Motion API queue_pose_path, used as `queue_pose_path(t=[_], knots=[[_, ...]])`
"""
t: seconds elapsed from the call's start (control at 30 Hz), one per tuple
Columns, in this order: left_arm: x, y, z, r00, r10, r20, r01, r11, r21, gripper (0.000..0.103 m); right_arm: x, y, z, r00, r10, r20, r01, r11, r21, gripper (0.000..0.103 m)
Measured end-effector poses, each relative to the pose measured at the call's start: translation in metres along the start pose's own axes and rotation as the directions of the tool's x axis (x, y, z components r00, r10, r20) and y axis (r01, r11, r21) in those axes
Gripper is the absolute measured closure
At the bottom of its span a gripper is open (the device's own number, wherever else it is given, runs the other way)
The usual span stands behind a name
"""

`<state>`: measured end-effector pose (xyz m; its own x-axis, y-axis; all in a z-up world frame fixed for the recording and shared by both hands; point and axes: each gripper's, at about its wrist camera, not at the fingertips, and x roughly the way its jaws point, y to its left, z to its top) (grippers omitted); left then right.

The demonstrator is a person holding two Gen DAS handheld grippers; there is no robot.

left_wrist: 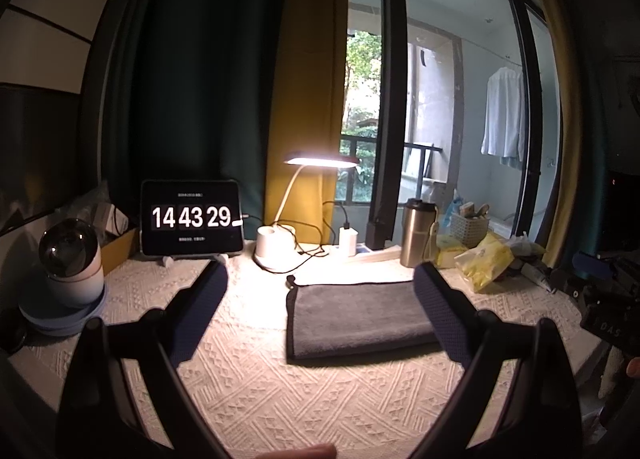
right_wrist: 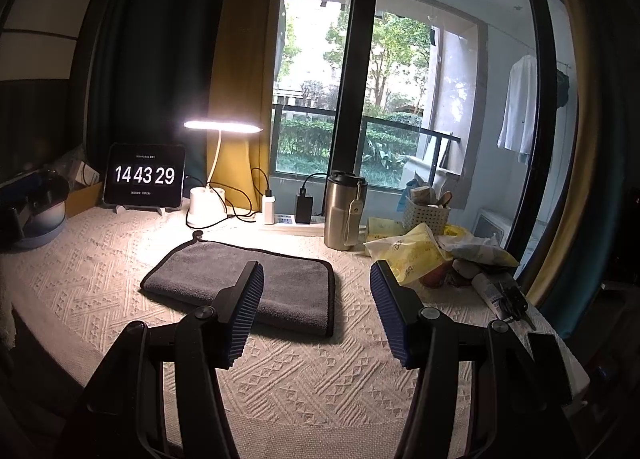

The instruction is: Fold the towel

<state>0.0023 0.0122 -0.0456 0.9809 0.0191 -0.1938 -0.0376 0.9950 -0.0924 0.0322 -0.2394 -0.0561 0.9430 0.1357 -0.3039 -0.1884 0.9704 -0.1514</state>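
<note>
- Both empty, jaws apart: left hand-held gripper (left_wrist: 320,291) and right hand-held gripper (right_wrist: 316,291) hover over the table (right_wrist: 300,387).
- Folded grey towel (right_wrist: 240,283) lies before the desk lamp (right_wrist: 208,203), probably finished.

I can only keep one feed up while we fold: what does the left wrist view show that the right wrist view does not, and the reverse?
Only the left wrist view shows the round camera-like device on its blue base in full, plus its own open left gripper. Only the right wrist view shows the black charger on the power strip, the tube by the table edge, and the open right gripper. Both show the grey towel lying folded and flat, ungripped, the clock tablet, the lit desk lamp, the steel tumbler and the yellow bags.
</note>
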Motion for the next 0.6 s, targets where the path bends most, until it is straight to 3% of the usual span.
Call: queue_pose_path(t=[0.6], knots=[[0.0006,0.001,0.0007,1.0,0.006,-0.002,-0.006,1.0,-0.005,0.008,0.0006,0.0004,0.0003,1.0,0.0,0.0,0.0,1.0,0.002,0.044]])
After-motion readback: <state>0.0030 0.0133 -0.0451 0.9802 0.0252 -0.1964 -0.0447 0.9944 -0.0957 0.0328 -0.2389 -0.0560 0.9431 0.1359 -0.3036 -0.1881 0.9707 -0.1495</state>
